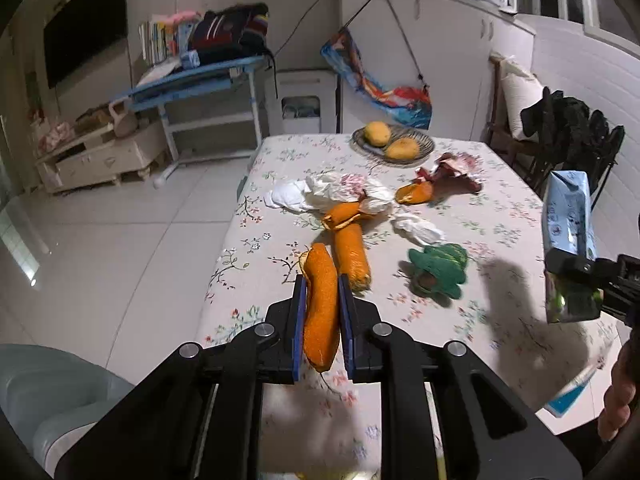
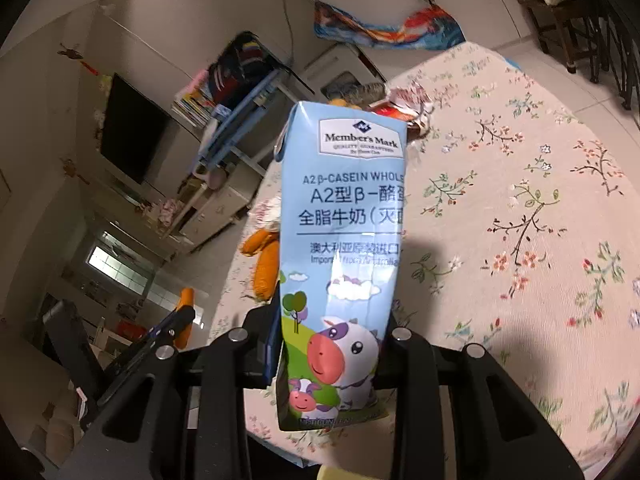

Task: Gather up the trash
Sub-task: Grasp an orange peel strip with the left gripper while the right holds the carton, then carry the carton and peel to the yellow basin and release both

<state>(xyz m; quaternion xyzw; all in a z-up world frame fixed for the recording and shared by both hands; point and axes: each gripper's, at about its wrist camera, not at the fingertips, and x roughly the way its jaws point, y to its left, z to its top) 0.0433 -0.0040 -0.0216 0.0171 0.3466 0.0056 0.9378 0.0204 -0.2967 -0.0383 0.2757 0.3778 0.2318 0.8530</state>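
Pinched lengthwise in the left tool [image 1: 322, 316], an orange peel [image 1: 320, 308] hangs above the floral worktop [image 1: 500, 216] while the right tool [image 2: 332, 340] clamps a milk carton [image 2: 344, 220]; both want steady, level carrying to a bin.

A home living-dining room: flowered table [image 1: 500, 216] at centre, fruit plate [image 1: 394, 145], TV [image 1: 84, 36] upper left, cluttered desk [image 1: 200, 76], white cabinets [image 1: 432, 40].
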